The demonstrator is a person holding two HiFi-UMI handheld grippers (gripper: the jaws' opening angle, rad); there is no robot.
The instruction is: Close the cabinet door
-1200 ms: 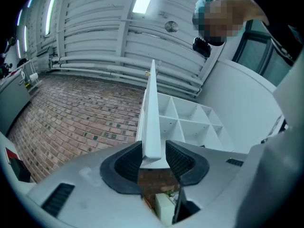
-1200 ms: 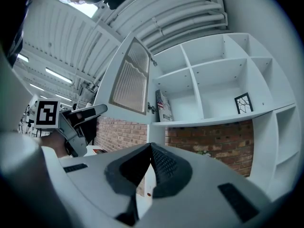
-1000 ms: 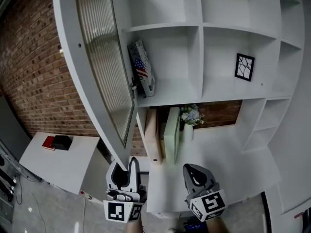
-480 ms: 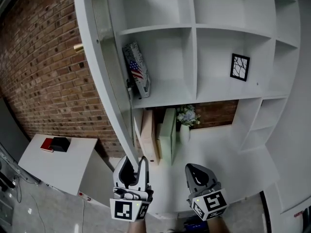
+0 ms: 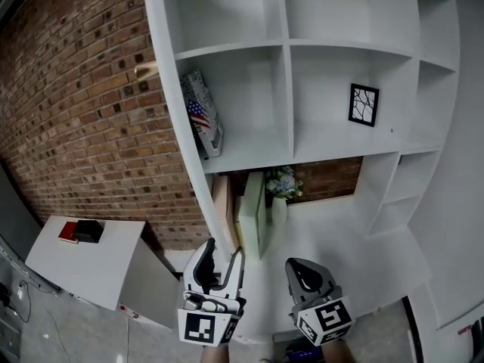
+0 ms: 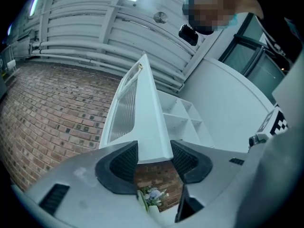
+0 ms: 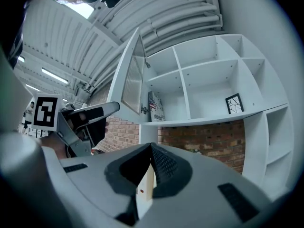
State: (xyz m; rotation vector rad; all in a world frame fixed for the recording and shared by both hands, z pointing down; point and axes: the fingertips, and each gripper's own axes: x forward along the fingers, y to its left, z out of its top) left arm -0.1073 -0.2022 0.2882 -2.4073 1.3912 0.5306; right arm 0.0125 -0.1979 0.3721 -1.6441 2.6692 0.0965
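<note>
The main danger, I think, is at the end of the swing. The left hand-held gripper (image 5: 223, 252) is clenched on the bottom corner of the cabinet door (image 6: 151, 127), one jaw on each face. If it is not taken off in time, the inner jaw could be squeezed between the door and the front of the cabinet (image 5: 286, 89). The hold is also only on the lowest corner of a tall leaf, so a push that is too quick could make the jaws slide off, and then the door may swing free and slam. The flag-printed box (image 5: 203, 116) leans at the left end of its shelf, close to the hinge side. I cannot tell if it stands out far enough to be hit. The right hand-held gripper (image 5: 302, 265) has its jaws together with nothing in them and waits low over the white surface (image 5: 333, 225), so it cannot help to steady the door. The door is at the left side of the cabinet, open. Its long axis is vertical, and the head view sees it almost on edge. The free edge points out toward the person, and the face with the brass knob (image 5: 145, 69) looks toward the brick wall (image 5: 76, 112).
</note>
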